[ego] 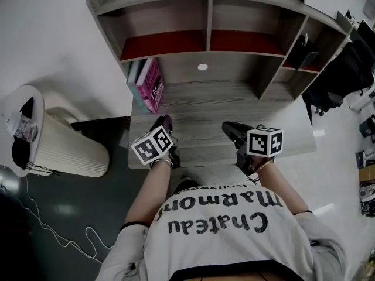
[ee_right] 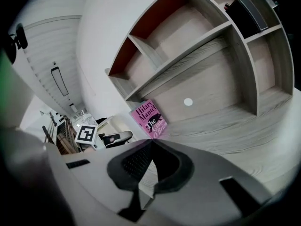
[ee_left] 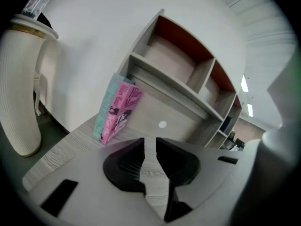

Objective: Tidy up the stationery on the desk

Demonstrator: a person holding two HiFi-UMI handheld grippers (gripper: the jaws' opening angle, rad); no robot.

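Note:
A pink book and a teal book lean against the left wall of the wooden desk hutch; they also show in the left gripper view as the pink book and teal book. My left gripper hovers over the desk's front left, its jaws a narrow gap apart and holding nothing. My right gripper is held over the front right of the desk top, shut and holding nothing. In the right gripper view the pink book stands beyond the jaws.
A flat black item stands in the hutch's right side compartment. A white ribbed bin stands on the floor left of the desk. Black chairs sit to the right. A white cable lies on the floor.

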